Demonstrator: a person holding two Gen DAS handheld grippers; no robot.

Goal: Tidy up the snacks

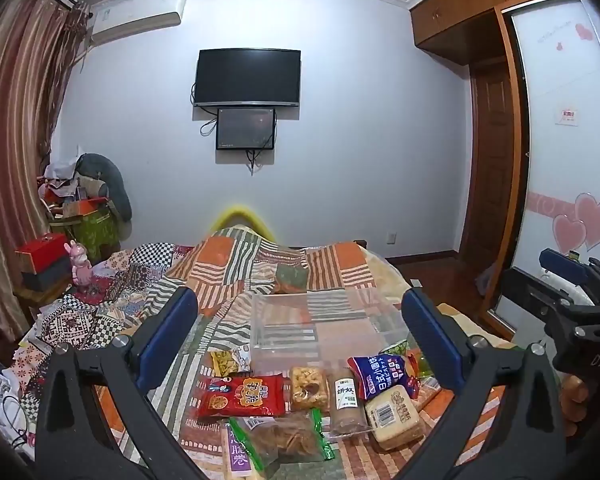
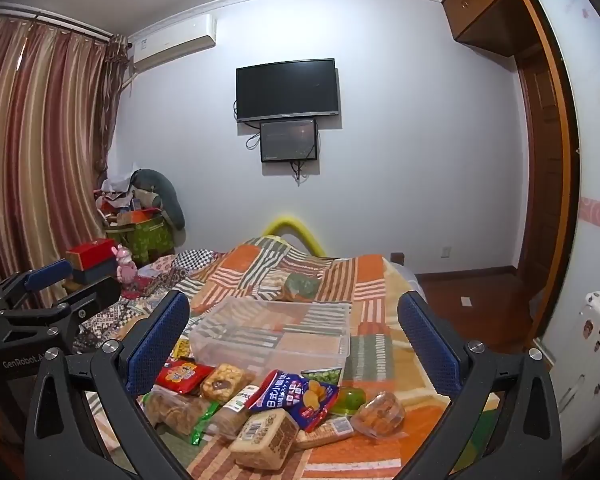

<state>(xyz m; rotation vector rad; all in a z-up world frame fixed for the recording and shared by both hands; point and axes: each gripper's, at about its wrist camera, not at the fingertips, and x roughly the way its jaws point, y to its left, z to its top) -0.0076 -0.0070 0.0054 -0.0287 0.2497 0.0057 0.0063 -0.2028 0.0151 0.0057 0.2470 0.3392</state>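
So both grippers are just hovering over the bed with jaws spread wide and nothing between them: the left gripper [image 1: 300, 334] and the right gripper [image 2: 296, 332], both with blue-padded fingers on black frames, tipped a little downward. The landmark here is the clear rectangular plastic bin [image 1: 324, 330], sitting empty on the orange-and-green striped patchwork quilt [image 1: 236, 264]. All the snacks are piled on the quilt on the near side of that bin, none inside it. Just in front of the bin's near-left corner is a small yellowish snack packet [image 1: 225, 362], and nearer than that a red crinkly snack bag [image 1: 242, 396]. Straight in front of the bin are a clear-wrapped pack of golden puffed bites [image 1: 309, 388] and a tall brown biscuit sleeve with a white label [image 1: 346, 402]. Off the bin's near-right corner lies a blue bag of round biscuits [image 1: 384, 374], with a pale tan wrapped cake block [image 1: 394, 416] touching its near edge. Closest to the camera is a clear bag of brown crisps with green ends [image 1: 284, 438]. From the right wrist view there's also a green jelly cup [image 2: 350, 400] and a round clear-wrapped pastry [image 2: 378, 414], both to the right of the blue bag.
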